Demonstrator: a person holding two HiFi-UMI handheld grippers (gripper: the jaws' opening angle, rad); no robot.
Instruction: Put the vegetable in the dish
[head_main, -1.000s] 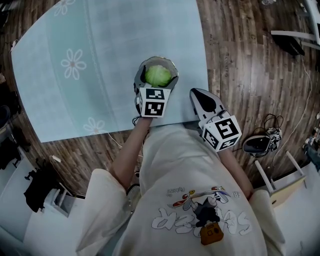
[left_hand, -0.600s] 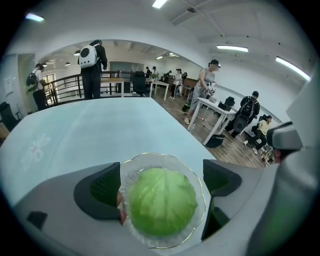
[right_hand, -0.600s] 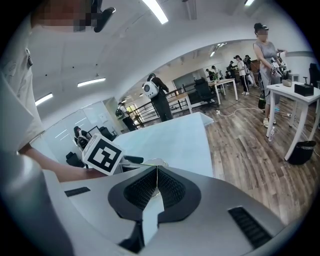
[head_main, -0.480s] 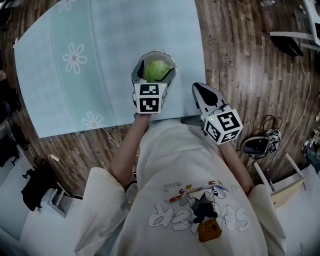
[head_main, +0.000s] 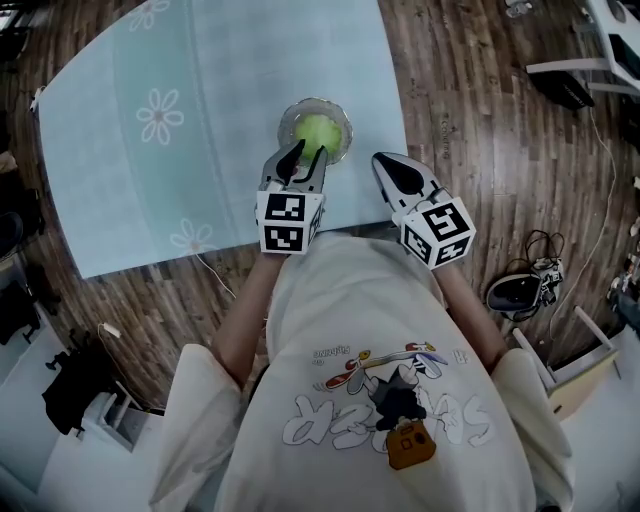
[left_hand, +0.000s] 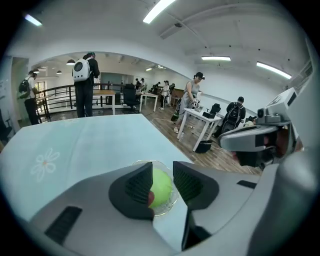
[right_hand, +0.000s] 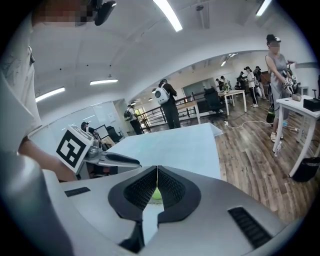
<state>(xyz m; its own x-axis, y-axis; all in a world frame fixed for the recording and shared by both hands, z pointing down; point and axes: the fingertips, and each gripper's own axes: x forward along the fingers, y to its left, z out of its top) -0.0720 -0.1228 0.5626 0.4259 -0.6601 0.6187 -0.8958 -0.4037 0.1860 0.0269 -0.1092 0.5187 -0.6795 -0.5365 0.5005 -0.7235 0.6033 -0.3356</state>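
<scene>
A round green cabbage (head_main: 316, 131) lies in a clear glass dish (head_main: 343, 146) near the front edge of the pale blue cloth (head_main: 200, 130). My left gripper (head_main: 306, 156) hovers just short of the dish on the near side, its jaws closing with a narrow gap and nothing between them. In the left gripper view the cabbage (left_hand: 161, 186) and the dish (left_hand: 145, 163) show beyond the left gripper (left_hand: 162, 173). My right gripper (head_main: 383, 165) is shut and empty, right of the dish over the cloth's corner. The right gripper (right_hand: 157, 186) shows only a green sliver of cabbage (right_hand: 156, 194) past its jaws.
The cloth-covered table ends just behind the grippers, with wooden floor (head_main: 480, 150) to the right. A black object with cables (head_main: 515, 290) and a white frame (head_main: 575, 355) sit on the floor at right. People and desks (left_hand: 200, 117) stand far off.
My left gripper has drawn back from around the cabbage toward me and its jaws have narrowed. The cabbage stays in the dish. The right gripper has barely moved.
</scene>
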